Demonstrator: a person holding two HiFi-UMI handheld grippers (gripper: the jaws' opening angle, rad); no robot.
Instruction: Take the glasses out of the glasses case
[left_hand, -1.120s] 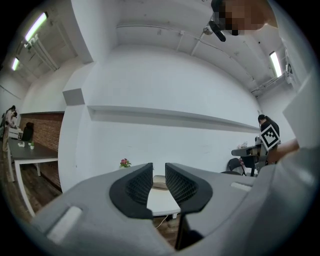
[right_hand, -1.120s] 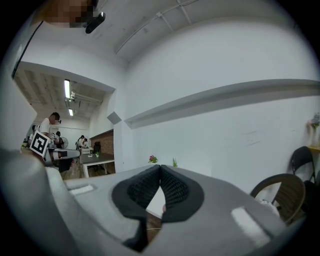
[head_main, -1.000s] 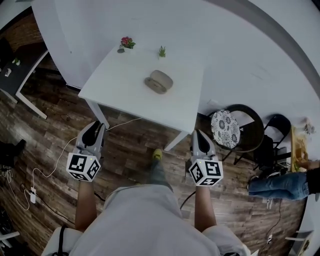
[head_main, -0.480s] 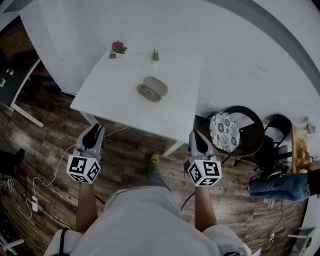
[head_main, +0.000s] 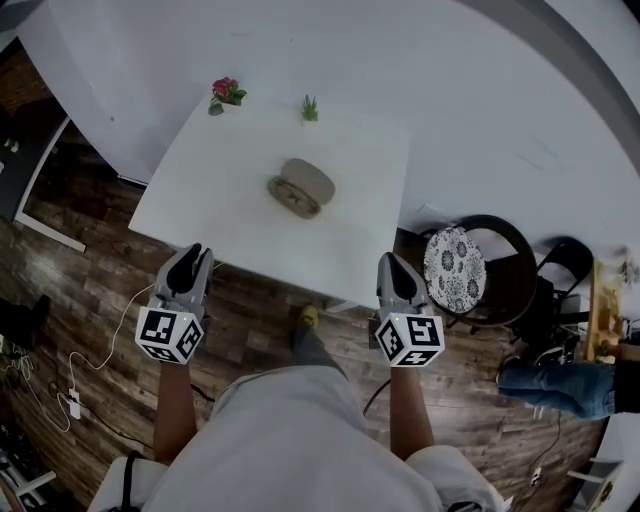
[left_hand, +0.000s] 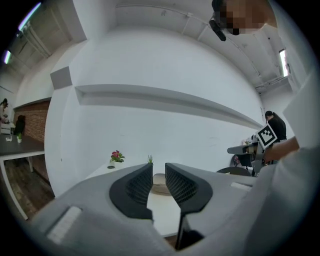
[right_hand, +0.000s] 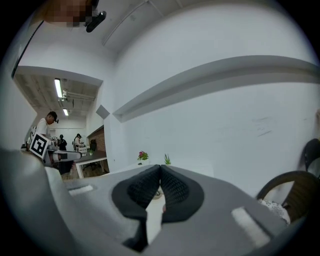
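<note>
A tan oval glasses case (head_main: 300, 187) lies near the middle of the white table (head_main: 200, 200); I cannot tell whether its lid is up. Both grippers hover over the wood floor at the table's near edge, well short of the case. My left gripper (head_main: 190, 260) points at the table with a narrow gap between its pads and nothing in it. In the left gripper view the case (left_hand: 160, 184) shows far off through that gap of the left gripper (left_hand: 158, 170). My right gripper (head_main: 392, 265) is shut on nothing, its pads touching in the right gripper view (right_hand: 160, 170).
A pink flower pot (head_main: 225, 92) and a small green plant (head_main: 310, 108) stand at the table's far edge by the white wall. A round chair with a patterned cushion (head_main: 455, 265) stands right of the table. A cable (head_main: 100, 335) runs over the floor at left.
The person has stepped toward the table. The table and case now sit nearer in the head view, and both gripper tips have reached its near edge. The jaws look unchanged.
</note>
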